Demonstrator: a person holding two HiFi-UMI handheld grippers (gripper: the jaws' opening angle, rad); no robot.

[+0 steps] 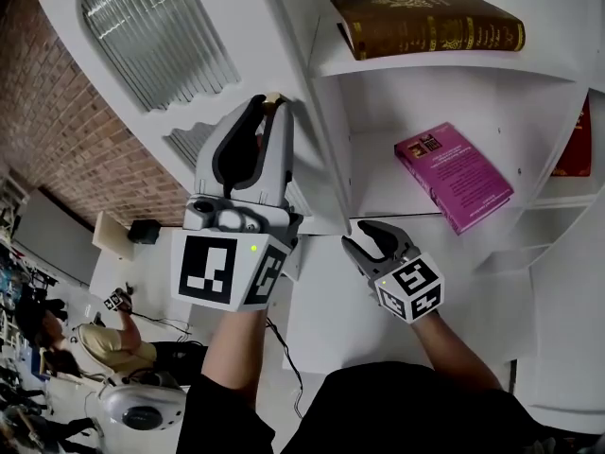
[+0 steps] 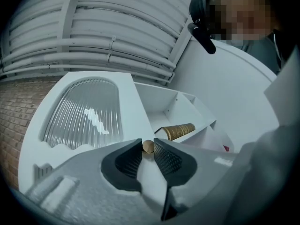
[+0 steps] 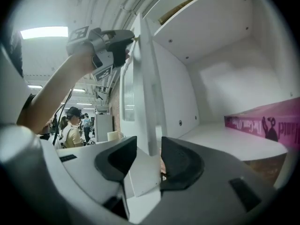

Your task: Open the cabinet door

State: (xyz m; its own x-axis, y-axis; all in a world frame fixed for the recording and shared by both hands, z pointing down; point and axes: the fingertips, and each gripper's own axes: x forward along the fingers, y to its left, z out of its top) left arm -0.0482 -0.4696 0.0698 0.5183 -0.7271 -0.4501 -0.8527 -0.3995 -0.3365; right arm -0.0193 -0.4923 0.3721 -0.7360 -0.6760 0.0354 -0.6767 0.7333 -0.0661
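Note:
The white cabinet door (image 1: 248, 26) with its ribbed glass pane (image 1: 151, 31) stands swung out to the left of the shelves. My left gripper (image 1: 270, 102) is shut on the small brass knob (image 2: 147, 146) at the door's free edge; the pads pinch it from both sides. The right gripper view shows that same grip from below, left gripper (image 3: 127, 40) at the door's edge (image 3: 147, 88). My right gripper (image 1: 359, 235) hangs lower, by the door's bottom corner. Its jaws (image 3: 149, 146) are open, the door's edge lined up between them, no pad pressing on it.
A brown book (image 1: 430, 22) lies on the upper shelf, a pink book (image 1: 454, 173) on the shelf below, a red one (image 1: 575, 149) at far right. A brick wall (image 1: 57, 130) runs behind the door. People (image 1: 113, 343) are in the room at lower left.

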